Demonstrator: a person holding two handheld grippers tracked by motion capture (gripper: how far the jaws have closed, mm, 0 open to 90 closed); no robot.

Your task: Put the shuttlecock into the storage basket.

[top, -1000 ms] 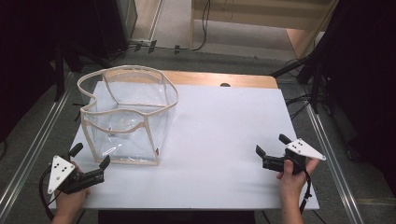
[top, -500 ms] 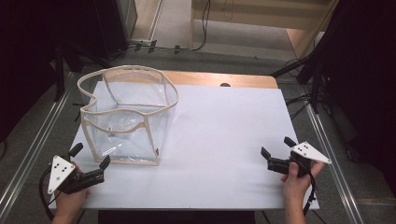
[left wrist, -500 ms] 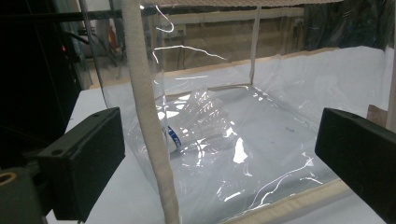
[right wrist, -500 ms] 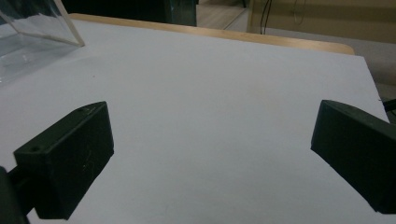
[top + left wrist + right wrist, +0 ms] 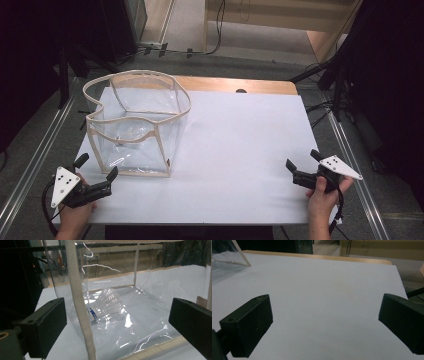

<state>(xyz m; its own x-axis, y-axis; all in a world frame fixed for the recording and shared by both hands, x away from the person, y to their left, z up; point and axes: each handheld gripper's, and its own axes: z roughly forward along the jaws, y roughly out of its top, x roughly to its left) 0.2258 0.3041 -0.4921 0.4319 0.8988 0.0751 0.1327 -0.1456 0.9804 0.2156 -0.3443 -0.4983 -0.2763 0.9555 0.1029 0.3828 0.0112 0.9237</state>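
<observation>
A clear plastic bag (image 5: 135, 125) with beige fabric trim stands open-topped on the left of the white table (image 5: 240, 150). In the left gripper view a white shuttlecock (image 5: 105, 305) lies on its side inside the bag (image 5: 140, 315), behind the beige corner strip (image 5: 78, 302). My left gripper (image 5: 97, 166) is open at the bag's near left corner, with its jaws wide apart (image 5: 117, 325) and nothing between them. My right gripper (image 5: 302, 158) stands open over bare table at the near right, far from the bag, jaws spread wide (image 5: 324, 327).
The table's wooden far edge (image 5: 235, 84) shows beyond the white top. Metal rails (image 5: 35, 160) run along both sides of the table. A corner of the bag (image 5: 227, 257) sits at the top left of the right gripper view. Dark stands and cables lie on the floor behind.
My right gripper has drifted a little to the right and slightly nearer the table's front edge. The left gripper and the bag have stayed put.
</observation>
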